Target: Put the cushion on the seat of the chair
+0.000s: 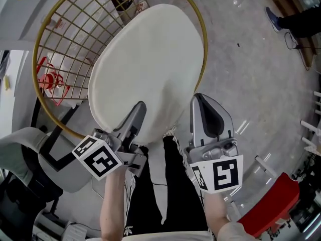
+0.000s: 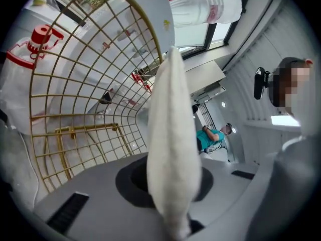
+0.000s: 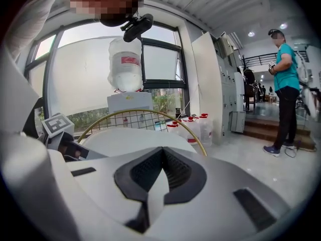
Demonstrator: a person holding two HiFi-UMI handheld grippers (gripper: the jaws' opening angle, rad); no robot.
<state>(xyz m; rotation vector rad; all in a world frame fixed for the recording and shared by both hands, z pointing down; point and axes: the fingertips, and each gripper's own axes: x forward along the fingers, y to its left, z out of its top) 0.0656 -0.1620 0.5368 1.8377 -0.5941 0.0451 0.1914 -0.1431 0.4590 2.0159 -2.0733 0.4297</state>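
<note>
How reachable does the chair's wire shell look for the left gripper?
Probably yes: the left gripper, shut on the cushion edge, has the gold wire chair open beside it, with nothing between.

The round cream fabric cushion (image 1: 150, 64) covers pretty much the whole seat of the gold wire-mesh chair (image 1: 60, 44), so the seat itself can't be seen. The left gripper (image 1: 138, 110) has its lower jaw tucked out of sight under the cushion. Far right, a person's dark-trousered leg (image 1: 301, 21) gets chopped off by the picture edge. Near right there's a red thing (image 1: 273, 205), also cut off, no idea what it is.
</note>
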